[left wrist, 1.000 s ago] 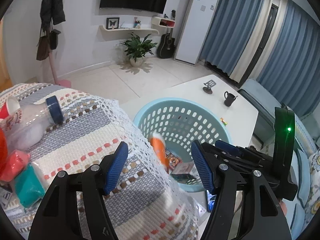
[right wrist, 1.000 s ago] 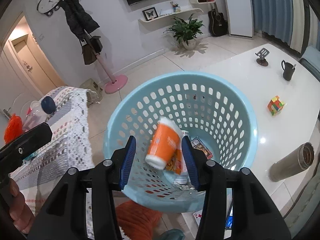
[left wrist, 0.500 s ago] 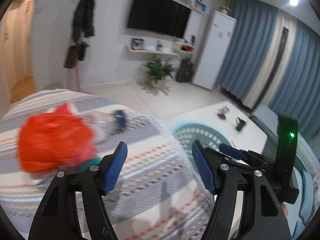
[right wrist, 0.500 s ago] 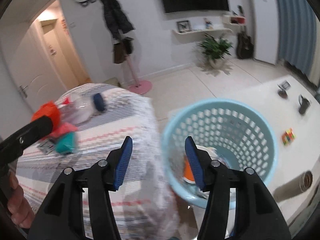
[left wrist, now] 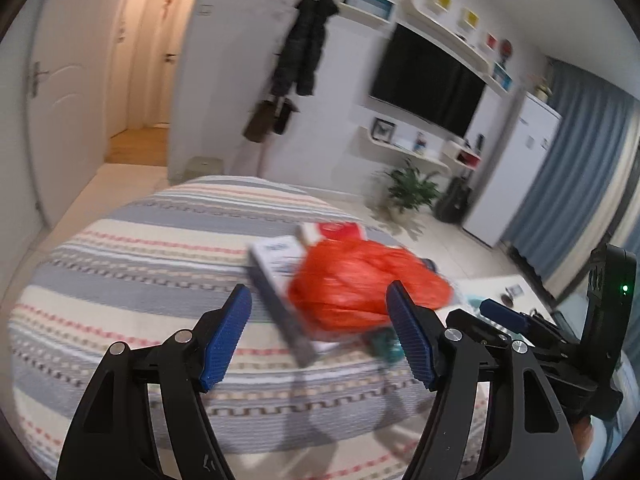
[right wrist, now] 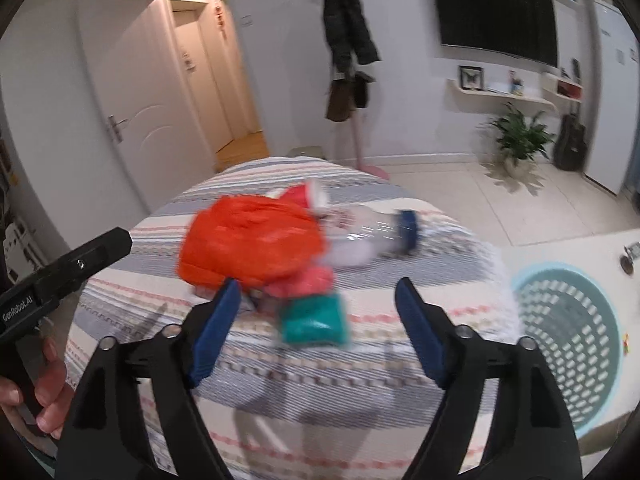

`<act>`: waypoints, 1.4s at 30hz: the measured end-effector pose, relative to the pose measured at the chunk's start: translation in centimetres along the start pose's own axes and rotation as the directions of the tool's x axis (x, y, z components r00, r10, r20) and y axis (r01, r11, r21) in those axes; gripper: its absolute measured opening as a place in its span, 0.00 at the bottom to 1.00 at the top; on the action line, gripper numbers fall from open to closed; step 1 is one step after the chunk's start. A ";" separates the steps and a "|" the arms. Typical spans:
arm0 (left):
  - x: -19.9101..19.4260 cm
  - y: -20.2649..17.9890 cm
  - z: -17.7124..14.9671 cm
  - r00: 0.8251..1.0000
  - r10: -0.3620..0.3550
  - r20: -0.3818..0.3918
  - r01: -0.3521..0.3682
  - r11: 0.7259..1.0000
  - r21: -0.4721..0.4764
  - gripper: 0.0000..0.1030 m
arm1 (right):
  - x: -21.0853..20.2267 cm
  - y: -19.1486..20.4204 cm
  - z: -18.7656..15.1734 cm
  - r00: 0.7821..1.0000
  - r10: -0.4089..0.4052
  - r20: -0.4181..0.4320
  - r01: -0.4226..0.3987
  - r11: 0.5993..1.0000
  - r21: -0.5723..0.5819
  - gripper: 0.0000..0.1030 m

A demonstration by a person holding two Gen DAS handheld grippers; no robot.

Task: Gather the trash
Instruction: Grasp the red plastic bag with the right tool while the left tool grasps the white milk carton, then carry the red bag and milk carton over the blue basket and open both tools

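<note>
A pile of trash lies on the striped round tablecloth [left wrist: 120, 264]: an orange plastic bag [left wrist: 360, 284] [right wrist: 248, 240], a white and grey box [left wrist: 280, 276], a clear bottle with a blue cap [right wrist: 376, 236], a pink wad [right wrist: 308, 280] and a teal packet [right wrist: 316, 320]. My left gripper [left wrist: 320, 340] is open and empty, just short of the orange bag. My right gripper [right wrist: 316, 328] is open and empty, with the teal packet between its fingers' line. The light blue basket [right wrist: 568, 344] stands at the right.
A white low table [right wrist: 560, 248] holds the basket and a small dark object. A coat stand [right wrist: 348, 40] is behind the cloth-covered table. A plant [right wrist: 520, 136], a guitar and a white fridge are by the far wall. A door [right wrist: 132, 120] is at the left.
Both grippers have swung left from above the basket to face the trash pile on the striped cloth. The orange cup stays in the basket, now out of sight.
</note>
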State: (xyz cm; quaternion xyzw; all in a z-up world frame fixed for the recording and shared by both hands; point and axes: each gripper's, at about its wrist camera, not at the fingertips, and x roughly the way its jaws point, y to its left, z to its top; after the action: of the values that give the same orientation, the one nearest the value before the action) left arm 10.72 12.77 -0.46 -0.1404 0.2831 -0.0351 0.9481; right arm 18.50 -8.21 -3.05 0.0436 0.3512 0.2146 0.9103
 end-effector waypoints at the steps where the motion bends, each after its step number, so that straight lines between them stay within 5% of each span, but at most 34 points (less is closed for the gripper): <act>1: -0.4 0.8 0.0 1.000 0.006 0.005 -0.006 1.000 -0.011 0.66 | 0.3 0.7 0.1 1.000 0.003 -0.002 -0.003 1.000 -0.005 0.80; 18: -0.3 5.9 -0.7 1.000 -0.011 -0.027 0.009 0.997 -0.076 0.66 | 8.6 4.6 2.1 0.993 -0.043 -0.108 0.042 0.999 -0.013 0.85; 20: 0.5 5.8 -0.5 0.999 -0.009 -0.042 0.006 0.998 -0.065 0.66 | 9.4 4.7 2.1 0.992 -0.034 -0.123 0.031 0.999 -0.023 0.69; 22: 1.3 5.7 -0.3 0.998 -0.009 -0.057 0.006 0.999 -0.051 0.66 | 9.8 5.0 1.9 0.991 -0.010 -0.131 0.006 0.999 -0.034 0.40; 25: 2.4 5.6 0.0 0.996 -0.010 -0.085 0.007 0.999 -0.040 0.67 | 9.1 4.8 2.1 0.995 -0.001 -0.101 -0.002 1.000 -0.027 0.31; 34: 7.1 2.5 -0.1 0.972 -0.072 -0.222 0.073 0.997 -0.003 0.76 | 3.5 1.6 3.9 0.997 0.002 0.074 -0.005 0.999 0.041 0.29; 42: 11.6 -0.9 -0.3 0.948 0.029 -0.316 -0.039 0.999 -0.024 0.81 | 3.0 -2.1 3.8 0.996 -0.034 0.080 0.027 0.995 0.099 0.29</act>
State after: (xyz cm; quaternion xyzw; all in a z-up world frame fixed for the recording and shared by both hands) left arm 20.27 10.11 -6.59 -0.1422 0.4341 -0.0367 0.8888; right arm 23.76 -8.52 -2.53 0.0914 0.3246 0.1813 0.9238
